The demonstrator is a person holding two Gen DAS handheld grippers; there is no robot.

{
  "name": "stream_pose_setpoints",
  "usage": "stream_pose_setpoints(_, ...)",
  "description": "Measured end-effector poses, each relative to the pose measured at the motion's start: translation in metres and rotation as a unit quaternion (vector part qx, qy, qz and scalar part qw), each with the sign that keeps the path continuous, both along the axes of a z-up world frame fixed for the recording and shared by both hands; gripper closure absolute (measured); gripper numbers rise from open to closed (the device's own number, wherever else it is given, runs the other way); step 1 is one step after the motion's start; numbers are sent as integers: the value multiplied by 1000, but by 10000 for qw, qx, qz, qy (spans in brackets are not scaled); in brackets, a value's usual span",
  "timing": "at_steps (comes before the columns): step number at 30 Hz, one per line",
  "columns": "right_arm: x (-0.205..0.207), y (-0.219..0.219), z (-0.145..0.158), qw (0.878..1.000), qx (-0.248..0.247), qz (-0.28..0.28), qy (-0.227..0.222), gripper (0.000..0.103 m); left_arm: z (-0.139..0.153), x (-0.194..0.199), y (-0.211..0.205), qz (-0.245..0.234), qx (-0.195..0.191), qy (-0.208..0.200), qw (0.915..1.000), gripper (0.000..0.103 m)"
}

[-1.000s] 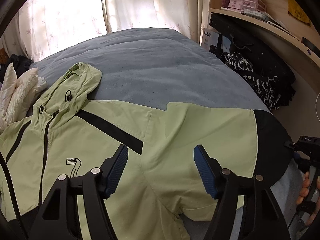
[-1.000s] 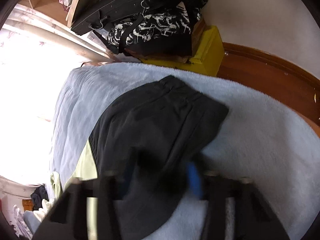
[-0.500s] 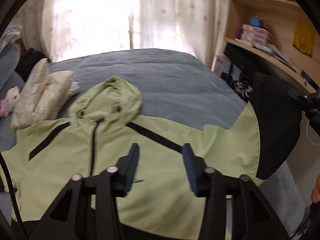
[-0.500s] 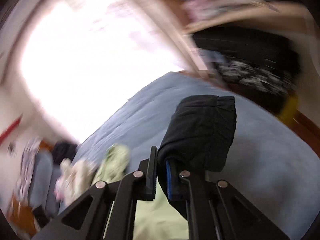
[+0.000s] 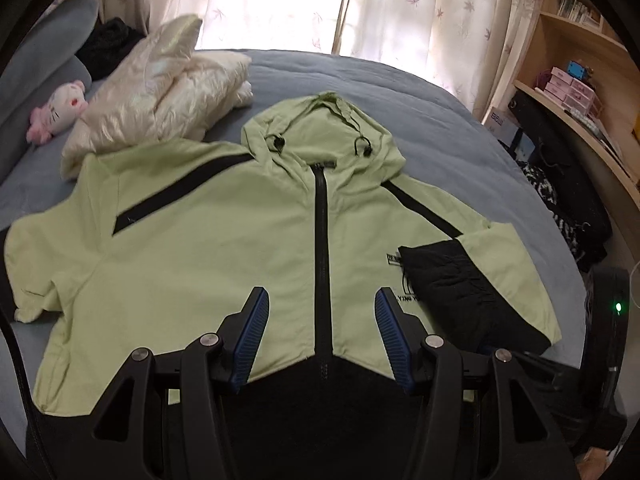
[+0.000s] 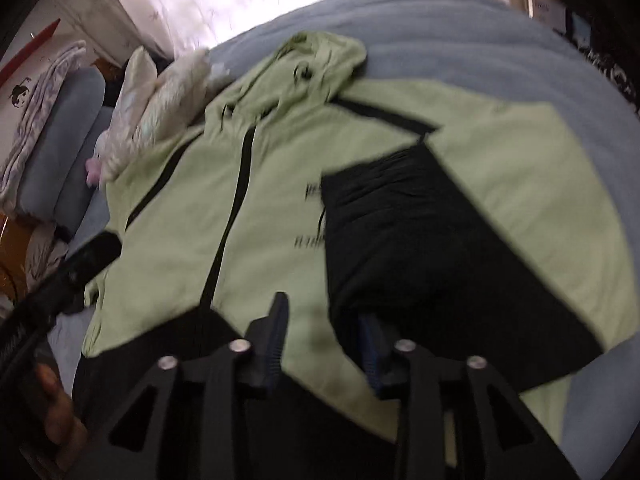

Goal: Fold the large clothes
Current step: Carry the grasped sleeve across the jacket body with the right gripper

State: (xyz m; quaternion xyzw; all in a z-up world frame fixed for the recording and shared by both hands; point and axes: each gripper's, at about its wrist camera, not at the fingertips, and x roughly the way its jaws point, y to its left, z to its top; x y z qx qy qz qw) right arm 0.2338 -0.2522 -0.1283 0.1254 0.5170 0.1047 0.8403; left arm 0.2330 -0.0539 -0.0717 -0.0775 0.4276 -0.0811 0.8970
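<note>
A light green hooded jacket (image 5: 208, 256) with a black zip and black hem lies front-up on the blue bed; it also shows in the right wrist view (image 6: 272, 216). Its right sleeve with the black cuff (image 5: 452, 292) is folded across the chest; the cuff also shows in the right wrist view (image 6: 408, 240). My left gripper (image 5: 320, 332) is open above the hem, astride the zip. My right gripper (image 6: 324, 344) is open just short of the black cuff, its right finger at the cuff's near edge. The left sleeve (image 5: 36, 264) lies spread out.
A cream padded garment (image 5: 160, 92) and a pink and white plush toy (image 5: 60, 112) lie at the head of the bed (image 5: 420, 108). Wooden shelves with boxes (image 5: 568, 88) and black bags (image 5: 560, 188) stand along the right side. Curtains hang behind.
The right gripper carried the black-cuffed sleeve over the chest and opened off it. The left gripper moved left to the jacket's middle, over the zip.
</note>
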Motion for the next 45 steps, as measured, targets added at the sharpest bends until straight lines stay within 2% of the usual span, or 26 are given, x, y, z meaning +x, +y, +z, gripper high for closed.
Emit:
stream_pose_setpoints(1, -6, 2, 0, 10000, 50, -13, 10, 52, -4, -2, 0, -64, -91, 35, 9999, 49)
stream_pose_setpoints(3, -20, -6, 5, 9996, 262, -114, -82, 47, -8, -2, -4, -154, -221, 85, 9996, 49)
stream_pose_setpoints(5, -34, -18, 10, 9985, 454, -293, -128, 47, -11, -3, -13, -311, -314, 116, 9990, 49)
stream_pose_setpoints(8, -62, -39, 14, 9939, 591, -918, -147, 47, -10, -6, -36, -633, -308, 128, 9974, 49)
stream_pose_setpoints(12, -103, -69, 22, 9811, 199, -1877, -416, 47, -9, -13, -76, -1232, -189, 136, 9921, 48)
stream_pose_setpoints(14, -113, -80, 26, 9748, 14, -2179, -480, 47, -11, -16, -100, -1551, -71, 195, 9877, 40)
stream_pose_setpoints(17, -122, -95, 34, 9688, -97, -2407, -586, 47, -19, -19, -136, -1918, 174, 304, 9808, 38)
stream_pose_setpoints(21, -132, -112, 42, 9641, -113, -2558, -702, 47, -38, -14, -173, -2126, 668, 475, 9737, 38)
stream_pose_setpoints(24, -134, -116, 38, 9643, -68, -2561, -672, 47, -55, -6, -193, -2039, 1158, 593, 9703, 39)
stream_pose_setpoints(25, -133, -115, 36, 9643, -76, -2562, -668, 47, -61, -2, -197, -1999, 1350, 585, 9687, 54)
stream_pose_setpoints(26, -134, -116, 34, 9645, -90, -2560, -647, 47, -65, 1, -201, -2003, 1513, 577, 9663, 81)
stream_pose_setpoints(28, -134, -115, 31, 9650, -65, -2551, -610, 47, -64, 7, -204, -2013, 1687, 540, 9634, 94)
stream_pose_setpoints(30, -135, -115, 29, 9652, -11, -2549, -590, 47, -48, 8, -198, -1975, 1685, 200, 9655, 96)
stream_pose_setpoints(32, -137, -116, 31, 9651, 35, -2536, -645, 47, -17, 6, -184, -1760, 1640, -371, 9699, 97)
stream_pose_setpoints(35, -139, -114, 39, 9641, 83, -2526, -816, 47, 24, -3, -145, -1333, 1259, -1054, 9774, 97)
stream_pose_setpoints(37, -141, -112, 44, 9634, 122, -2499, -960, 47, 39, -4, -102, -802, 996, -1261, 9837, 95)
stream_pose_setpoints(39, -141, -108, 46, 9637, 68, -2468, -1017, 47, 33, -1, -60, -315, 758, -1092, 9906, 86)
stream_pose_setpoints(41, -138, -103, 44, 9659, 40, -2409, -949, 47, 9, 7, -18, -154, 357, -520, 9979, 51)
stream_pose_setpoints(43, -134, -98, 39, 9684, 95, -2338, -860, 47, -20, 11, 20, -63, -171, 80, 9998, 50)
stream_pose_setpoints(45, -130, -90, 35, 9715, 144, -2238, -762, 47, -39, 14, 44, -110, -560, 444, 9974, 50)
